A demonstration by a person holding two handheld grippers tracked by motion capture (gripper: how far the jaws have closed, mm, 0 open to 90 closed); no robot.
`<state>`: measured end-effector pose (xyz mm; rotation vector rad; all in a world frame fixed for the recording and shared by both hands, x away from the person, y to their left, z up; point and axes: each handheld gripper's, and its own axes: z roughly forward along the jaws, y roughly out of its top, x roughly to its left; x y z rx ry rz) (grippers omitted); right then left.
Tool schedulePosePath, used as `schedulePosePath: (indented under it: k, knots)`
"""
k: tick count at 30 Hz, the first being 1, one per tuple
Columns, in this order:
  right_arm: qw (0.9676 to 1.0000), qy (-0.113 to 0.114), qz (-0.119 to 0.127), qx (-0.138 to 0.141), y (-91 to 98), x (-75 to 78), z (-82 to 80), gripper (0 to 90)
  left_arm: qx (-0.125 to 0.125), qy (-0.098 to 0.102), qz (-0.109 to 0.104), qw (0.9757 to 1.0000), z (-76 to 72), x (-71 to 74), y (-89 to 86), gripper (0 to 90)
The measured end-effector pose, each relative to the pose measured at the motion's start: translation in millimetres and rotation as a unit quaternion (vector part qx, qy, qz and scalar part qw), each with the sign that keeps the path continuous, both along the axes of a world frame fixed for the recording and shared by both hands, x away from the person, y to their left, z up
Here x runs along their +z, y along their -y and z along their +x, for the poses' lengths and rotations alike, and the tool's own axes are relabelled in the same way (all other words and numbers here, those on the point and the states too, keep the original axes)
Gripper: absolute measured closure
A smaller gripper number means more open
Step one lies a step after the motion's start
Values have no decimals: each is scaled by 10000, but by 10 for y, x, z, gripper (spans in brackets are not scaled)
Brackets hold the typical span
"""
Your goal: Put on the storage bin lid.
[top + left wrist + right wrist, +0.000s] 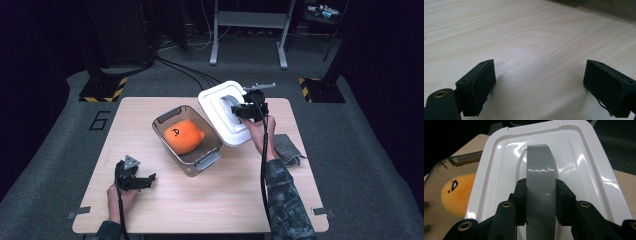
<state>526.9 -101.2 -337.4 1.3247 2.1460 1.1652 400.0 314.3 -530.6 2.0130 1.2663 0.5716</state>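
A clear plastic bin [165,122] with grey latches stands mid-table, and an orange plush with a drawn face [183,136] lies inside it. Its white lid [220,112] hangs tilted over the bin's right end. My right gripper [239,110] is shut on the lid's grey handle [540,192], with the white lid [584,167] spreading beyond it and the orange plush [457,192] at the left. My left gripper [145,181] rests open near the table's front left, above bare wood. In the left gripper view my left gripper [539,85] has its jaws wide apart with nothing between them.
A folded grey cloth [288,148] lies at the table's right edge beside my right forearm. The wooden table [210,195] has free room in front of the bin. Cables and a metal stand's legs [248,37] lie on the floor beyond.
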Motion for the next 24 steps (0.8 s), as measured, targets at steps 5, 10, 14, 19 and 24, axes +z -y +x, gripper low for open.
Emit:
schedulePosePath:
  k: [5, 10, 14, 19, 24]
  knots:
    - [9999, -45, 72, 59, -71, 22, -22, 667, 17, -4, -32, 10000, -2, -2, 4, 106]
    - [9998, -48, 71, 198, -162, 38, -46, 667, -15, -18, -8, 10000, 0, 0, -1, 105]
    - [9995, -87, 117, 295, -252, 31, -66, 667, -11, -18, -3, 10000, -2, 1, -1, 105]
    - [9992, -135, 151, 337, -334, 15, -80, 667, -14, -18, -11, 10000, -1, 0, 0, 105]
    - [9987, -170, 186, 444, -419, -13, -85, 666, -9, -19, -5, 10000, -2, 1, 0, 105]
